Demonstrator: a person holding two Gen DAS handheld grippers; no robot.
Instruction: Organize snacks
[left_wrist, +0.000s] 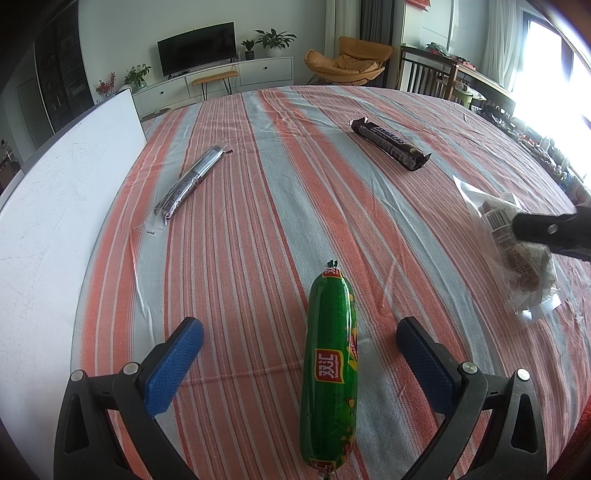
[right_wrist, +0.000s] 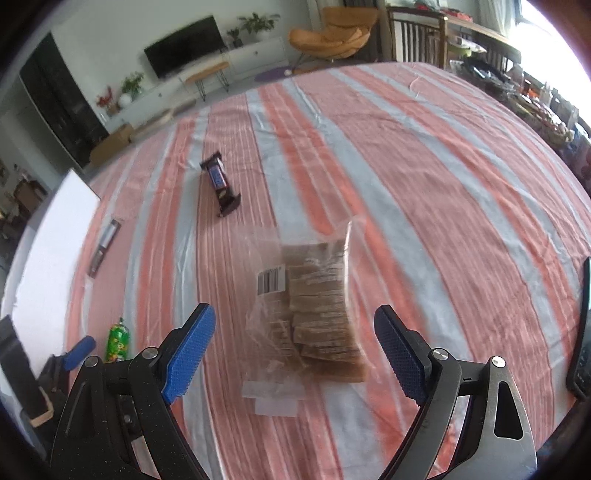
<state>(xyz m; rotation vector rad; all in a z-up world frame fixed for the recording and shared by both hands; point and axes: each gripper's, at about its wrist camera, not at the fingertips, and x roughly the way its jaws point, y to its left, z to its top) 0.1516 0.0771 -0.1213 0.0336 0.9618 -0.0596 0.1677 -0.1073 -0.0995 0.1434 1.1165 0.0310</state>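
Observation:
A green sausage (left_wrist: 328, 365) lies lengthwise on the striped tablecloth, between the wide-open blue pads of my left gripper (left_wrist: 300, 332); neither pad touches it. In the right wrist view a clear bag of brown snack bars (right_wrist: 317, 314) lies between the spread pads of my right gripper (right_wrist: 294, 325), also untouched. That bag (left_wrist: 517, 258) shows at the right of the left wrist view, partly behind a black finger. A brown Snickers bar (left_wrist: 389, 143) lies further back, and a dark snack in a long clear wrapper (left_wrist: 188, 182) lies to the left.
A white board (left_wrist: 55, 206) lies along the table's left side. The striped tablecloth (left_wrist: 258, 206) covers the table. A dark device (right_wrist: 583, 332) sits at the right edge. Beyond the table are a TV, a cabinet, an orange chair and wooden chairs.

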